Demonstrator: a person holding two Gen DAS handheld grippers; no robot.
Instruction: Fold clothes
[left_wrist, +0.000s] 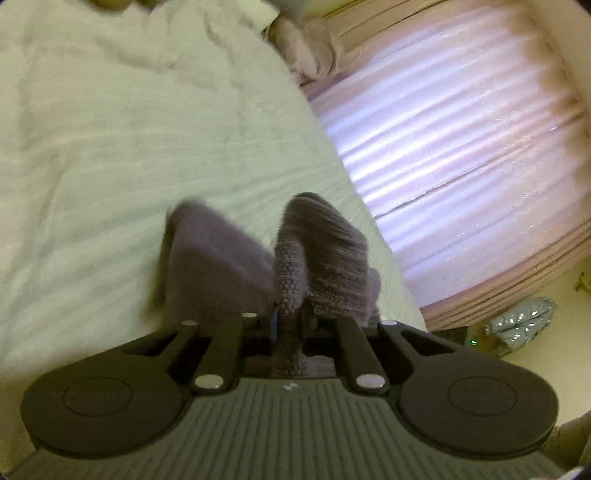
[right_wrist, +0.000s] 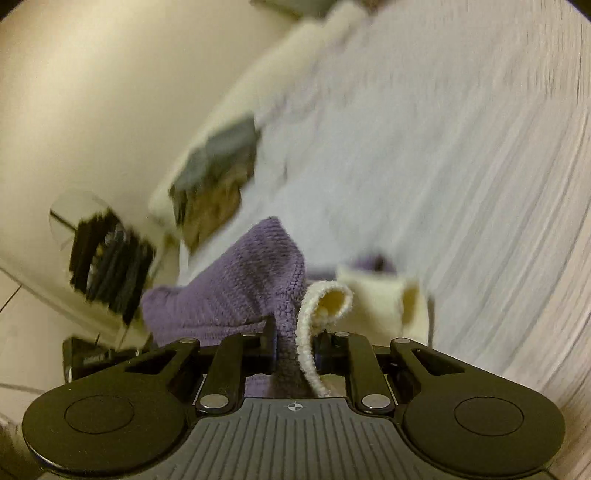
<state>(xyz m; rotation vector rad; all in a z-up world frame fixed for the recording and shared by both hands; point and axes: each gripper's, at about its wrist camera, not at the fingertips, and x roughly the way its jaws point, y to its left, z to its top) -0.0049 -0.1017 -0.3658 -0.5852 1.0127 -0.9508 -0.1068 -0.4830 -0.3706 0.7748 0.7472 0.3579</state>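
A purple knitted garment (left_wrist: 321, 251) bunches up between the fingers of my left gripper (left_wrist: 290, 321), which is shut on it, above a pale bedspread (left_wrist: 110, 147). In the right wrist view the same purple knit (right_wrist: 240, 288) with a cream trimmed edge (right_wrist: 314, 321) is pinched in my right gripper (right_wrist: 295, 343), which is shut on it. A cream part of the garment (right_wrist: 380, 299) hangs just beyond the fingers. Both views are motion-blurred, and the fingertips are buried in the fabric.
A pink curtain (left_wrist: 461, 147) hangs to the right of the bed. A silver crumpled bag (left_wrist: 521, 325) lies on the floor. In the right wrist view a dark folded item (right_wrist: 218, 177) rests near the bed edge, and a black object (right_wrist: 110, 266) stands by the wall.
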